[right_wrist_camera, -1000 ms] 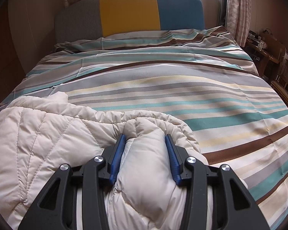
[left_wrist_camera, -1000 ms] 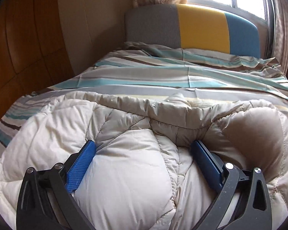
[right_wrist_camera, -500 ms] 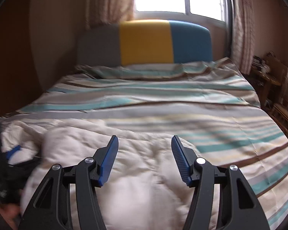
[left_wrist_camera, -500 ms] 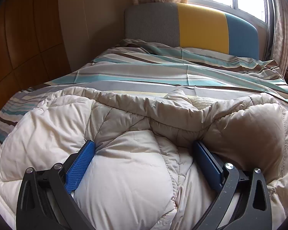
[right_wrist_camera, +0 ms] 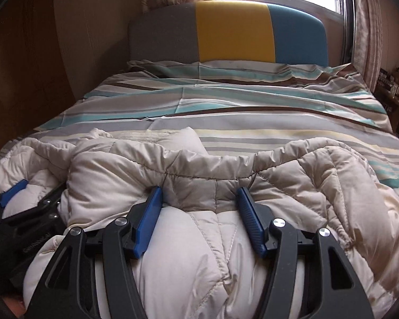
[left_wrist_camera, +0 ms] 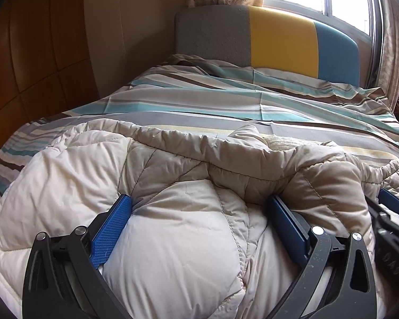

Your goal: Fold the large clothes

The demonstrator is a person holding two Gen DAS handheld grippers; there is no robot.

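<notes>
A cream quilted down jacket lies bunched at the near end of the bed; it also fills the near part of the right wrist view. My left gripper has its jaws spread wide around a thick bulge of the jacket, blue pads pressed into the fabric. My right gripper straddles another bulge of the jacket just to the right, pads touching the padding. Each gripper shows at the edge of the other's view: the right gripper, the left gripper.
The striped bedspread covers the bed beyond the jacket. A grey, yellow and blue headboard stands under the window. A wooden wardrobe is at the left, a cluttered wooden stand at the right.
My right gripper let go of the jacket's right end, lifted, moved left and came down around a fold next to my left gripper. The left gripper stayed put.
</notes>
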